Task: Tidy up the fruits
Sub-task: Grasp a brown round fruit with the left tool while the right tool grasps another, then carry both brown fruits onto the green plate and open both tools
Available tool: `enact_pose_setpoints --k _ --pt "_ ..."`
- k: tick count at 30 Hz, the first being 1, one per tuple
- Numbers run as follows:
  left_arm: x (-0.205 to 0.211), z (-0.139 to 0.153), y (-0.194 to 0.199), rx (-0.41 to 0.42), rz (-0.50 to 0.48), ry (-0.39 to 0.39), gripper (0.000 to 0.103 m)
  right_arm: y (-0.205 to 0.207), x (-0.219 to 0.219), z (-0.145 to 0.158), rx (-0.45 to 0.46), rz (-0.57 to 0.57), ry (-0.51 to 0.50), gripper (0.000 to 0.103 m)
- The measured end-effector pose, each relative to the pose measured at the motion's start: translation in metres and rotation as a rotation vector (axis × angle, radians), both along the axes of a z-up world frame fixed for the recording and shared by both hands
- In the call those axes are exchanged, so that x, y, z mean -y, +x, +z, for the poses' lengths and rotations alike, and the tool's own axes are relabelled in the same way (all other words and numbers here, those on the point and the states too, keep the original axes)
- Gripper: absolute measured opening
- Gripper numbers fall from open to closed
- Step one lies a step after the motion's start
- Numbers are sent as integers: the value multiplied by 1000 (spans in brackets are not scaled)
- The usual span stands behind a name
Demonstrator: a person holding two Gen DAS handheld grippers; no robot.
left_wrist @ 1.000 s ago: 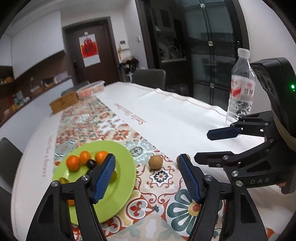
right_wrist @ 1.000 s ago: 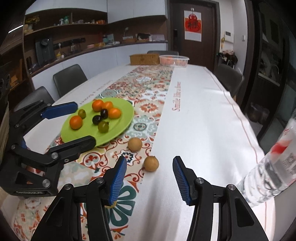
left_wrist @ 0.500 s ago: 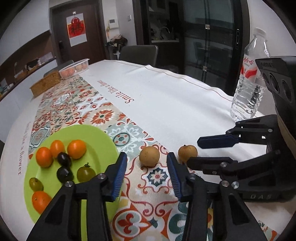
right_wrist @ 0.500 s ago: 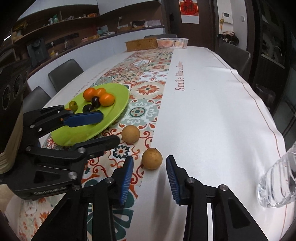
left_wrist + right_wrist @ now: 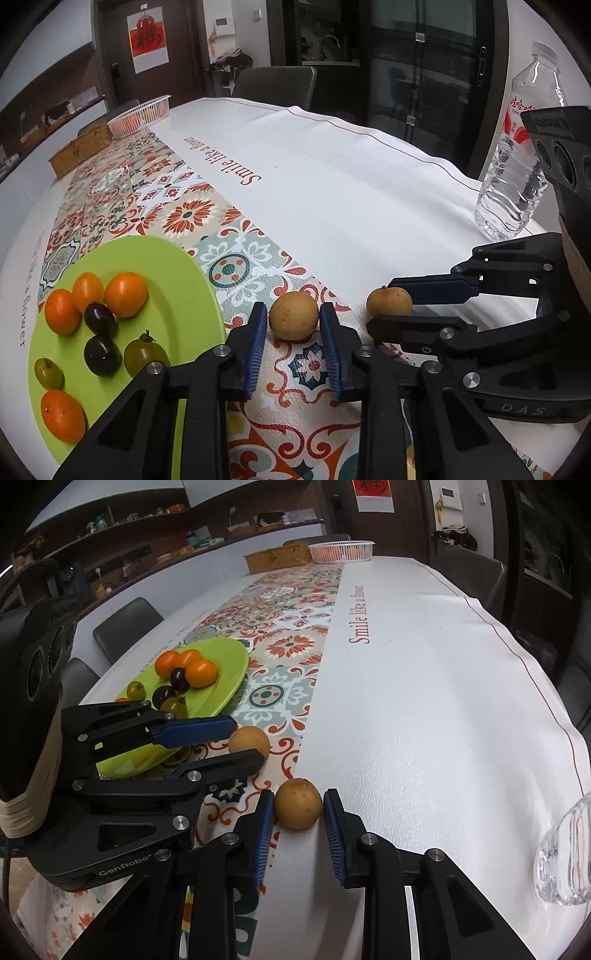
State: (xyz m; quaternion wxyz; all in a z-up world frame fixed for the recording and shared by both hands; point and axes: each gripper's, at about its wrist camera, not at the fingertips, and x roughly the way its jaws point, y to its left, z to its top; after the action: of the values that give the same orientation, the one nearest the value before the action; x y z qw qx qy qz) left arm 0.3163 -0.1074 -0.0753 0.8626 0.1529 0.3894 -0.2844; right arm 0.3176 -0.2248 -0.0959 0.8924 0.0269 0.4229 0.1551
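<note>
Two round tan fruits lie on the patterned runner beside a green plate (image 5: 184, 295) holding several orange, dark and green fruits. My left gripper (image 5: 293, 321) brackets the left tan fruit (image 5: 293, 319), its blue pads close to both sides. My right gripper (image 5: 299, 805) brackets the right tan fruit (image 5: 298, 804) the same way. Both fruits rest on the table. In the right wrist view the plate (image 5: 229, 664) sits far left and the left gripper (image 5: 240, 744) is around the left tan fruit (image 5: 248, 740). The right gripper (image 5: 395, 301) shows in the left wrist view around its fruit (image 5: 388, 301).
A clear water bottle (image 5: 517, 177) stands at the right edge of the white tablecloth. A white basket (image 5: 341, 551) and a woven box (image 5: 279, 557) sit at the far end. Chairs (image 5: 125, 627) surround the table.
Both grippers have moved forward and down to the tan fruits and narrowed their fingers around them. The fruits have not moved.
</note>
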Motion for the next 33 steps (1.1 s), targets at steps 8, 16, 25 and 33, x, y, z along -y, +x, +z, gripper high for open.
enact_pose_setpoints --k 8,16,25,33 --pt "-7 10 -10 3 19 -29 28 -4 7 3 9 -13 23 27" --pt "-18 31 -26 37 62 -50 28 -14 4 20 52 -3 25 27" --pt "-41 61 -56 96 123 -93 28 -33 -9 49 120 34 34 27" --pt "-64 84 -80 143 190 -121 28 -48 -26 73 175 80 42 27"
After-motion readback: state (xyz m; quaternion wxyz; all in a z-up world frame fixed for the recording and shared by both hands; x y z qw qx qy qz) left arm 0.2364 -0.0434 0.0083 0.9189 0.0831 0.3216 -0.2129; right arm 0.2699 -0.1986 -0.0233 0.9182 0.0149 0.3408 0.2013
